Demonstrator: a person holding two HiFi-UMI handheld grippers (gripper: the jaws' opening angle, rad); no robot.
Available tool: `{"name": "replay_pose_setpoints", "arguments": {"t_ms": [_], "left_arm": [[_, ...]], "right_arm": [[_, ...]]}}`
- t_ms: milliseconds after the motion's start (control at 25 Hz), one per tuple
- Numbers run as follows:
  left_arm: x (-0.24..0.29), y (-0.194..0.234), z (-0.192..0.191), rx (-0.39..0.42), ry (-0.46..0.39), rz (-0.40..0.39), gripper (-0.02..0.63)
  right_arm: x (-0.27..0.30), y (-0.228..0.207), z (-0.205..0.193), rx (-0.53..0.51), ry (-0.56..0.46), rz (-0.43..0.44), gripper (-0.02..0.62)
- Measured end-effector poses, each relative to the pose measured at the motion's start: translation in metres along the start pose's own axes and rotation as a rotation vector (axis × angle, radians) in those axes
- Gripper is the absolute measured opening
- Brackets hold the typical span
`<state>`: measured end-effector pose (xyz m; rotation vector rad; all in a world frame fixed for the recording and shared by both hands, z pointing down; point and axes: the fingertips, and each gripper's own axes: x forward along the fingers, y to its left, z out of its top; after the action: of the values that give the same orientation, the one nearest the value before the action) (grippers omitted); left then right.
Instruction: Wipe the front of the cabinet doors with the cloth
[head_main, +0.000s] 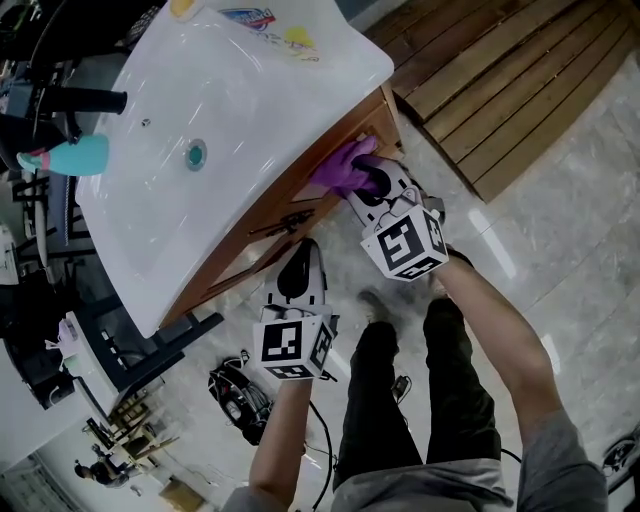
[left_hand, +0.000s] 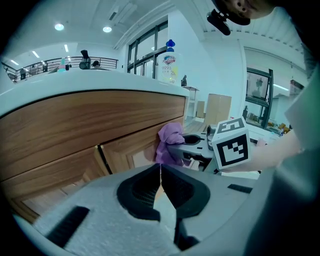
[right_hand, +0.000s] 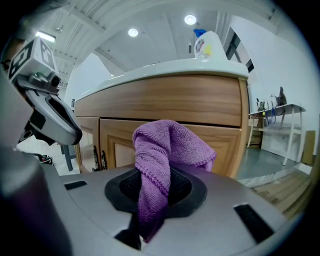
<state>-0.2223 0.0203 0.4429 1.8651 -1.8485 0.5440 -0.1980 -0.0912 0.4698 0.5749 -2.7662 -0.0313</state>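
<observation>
Two grippers are held before a wooden cabinet that carries a white basin top (head_main: 250, 90). The right gripper (head_main: 368, 182) is clamped on a purple cloth (head_main: 343, 167); in the right gripper view its dark pads pinch a twisted fold of the cloth (right_hand: 165, 150), and a loose tail hangs below them and hides the gap between them. The bunched upper part rises in front of the cabinet door (right_hand: 112, 145) near the cabinet's right end. From the left gripper view the cloth (left_hand: 169, 142) seems to lie against the door panel, but the contact itself is covered by the bunch, so I cannot be sure it touches. The left gripper (head_main: 298, 262) hovers lower and to the left, just off the cabinet front, with its jaws closed together on nothing; only a thin seam shows between the pads (left_hand: 150, 189). From the head view the doors are seen so steeply that little more than their top edge and a dark handle (head_main: 280, 226) can be made out. A cleaner bottle (right_hand: 206, 46) stands on the top's right corner, its label too small to read, and a teal bottle (head_main: 72, 156) lies at the far left.
</observation>
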Motion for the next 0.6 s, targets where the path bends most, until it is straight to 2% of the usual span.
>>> {"name": "replay_pose_setpoints", "arguments": {"t_ms": [600], "left_arm": [[0.015, -0.023, 0.002, -0.013, 0.04, -0.037, 0.015]], "right_arm": [[-0.019, -0.06, -0.018, 0.059, 0.058, -0.117, 0.074]]}}
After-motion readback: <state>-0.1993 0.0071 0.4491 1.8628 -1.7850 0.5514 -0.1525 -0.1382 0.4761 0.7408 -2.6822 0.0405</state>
